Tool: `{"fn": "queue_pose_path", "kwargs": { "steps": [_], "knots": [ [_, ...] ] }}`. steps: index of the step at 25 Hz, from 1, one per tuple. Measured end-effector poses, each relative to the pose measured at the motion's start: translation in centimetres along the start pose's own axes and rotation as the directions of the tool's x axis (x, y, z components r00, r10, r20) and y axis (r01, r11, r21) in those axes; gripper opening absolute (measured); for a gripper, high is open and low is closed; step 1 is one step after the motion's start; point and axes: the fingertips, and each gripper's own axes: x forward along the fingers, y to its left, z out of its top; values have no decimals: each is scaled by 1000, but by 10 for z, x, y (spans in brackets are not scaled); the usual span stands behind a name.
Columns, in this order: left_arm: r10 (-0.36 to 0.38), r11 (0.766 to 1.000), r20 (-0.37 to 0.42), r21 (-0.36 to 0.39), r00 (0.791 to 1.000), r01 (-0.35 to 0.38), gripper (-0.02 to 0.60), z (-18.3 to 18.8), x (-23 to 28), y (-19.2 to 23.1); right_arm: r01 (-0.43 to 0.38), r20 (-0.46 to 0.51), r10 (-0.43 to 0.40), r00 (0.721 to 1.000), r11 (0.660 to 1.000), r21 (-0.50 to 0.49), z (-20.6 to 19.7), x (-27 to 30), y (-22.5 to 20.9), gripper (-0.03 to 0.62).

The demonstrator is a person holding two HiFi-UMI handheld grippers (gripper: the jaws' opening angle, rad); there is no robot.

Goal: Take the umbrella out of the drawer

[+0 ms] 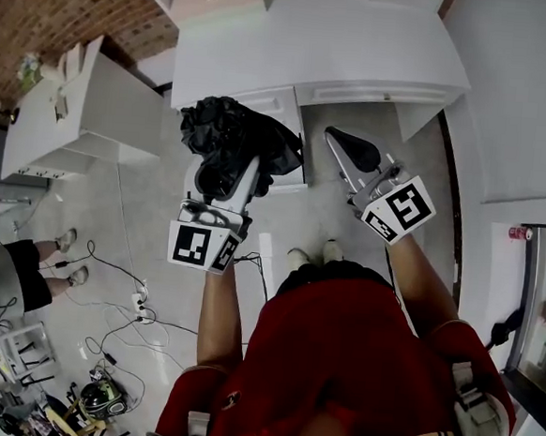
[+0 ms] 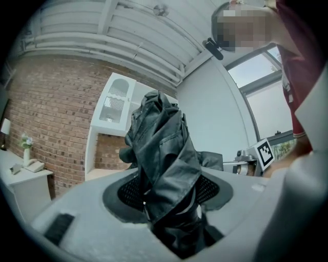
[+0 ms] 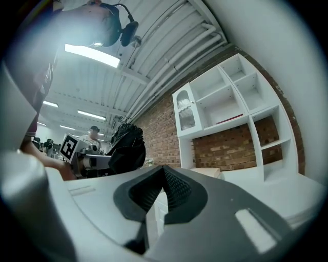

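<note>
Umbrella (image 2: 164, 153), black and bunched into a crumpled folded bundle, is gripped near one end by the left tongs (image 2: 169, 197), whose pads stand partly apart around it and press on its fabric. It is held in the air ahead of the tongs, clear of the white drawer (image 1: 287, 105) that shows below it in the head view. Off to the side, the right tongs (image 3: 164, 179) are closed on nothing and hover near the bundle without touching it, above the pale floor (image 1: 161, 204), with a brick wall (image 2: 51, 117) and white shelves (image 3: 230, 102) behind.
</note>
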Motion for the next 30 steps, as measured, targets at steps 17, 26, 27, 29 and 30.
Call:
{"fn": "queue_pose_path", "kwargs": {
  "steps": [17,26,27,29,30],
  "knots": [
    [19,1000,49,1,999,-19,252,30,-27,8,20,29,-19,999,1000,-23,24,-3,24,11],
    [39,999,42,6,998,-39,252,29,-27,8,26,25,-26,999,999,-25,25,-9,14,11],
    [41,999,42,6,998,-42,252,29,-28,8,24,25,-23,999,999,-25,24,-9,15,11],
    [45,999,40,7,998,-45,252,29,-28,8,20,24,-20,1000,1000,-24,23,-9,15,11],
    [45,999,39,8,998,-46,252,28,-28,8,20,22,-19,1000,1000,-23,22,-9,15,12]
  ]
}}
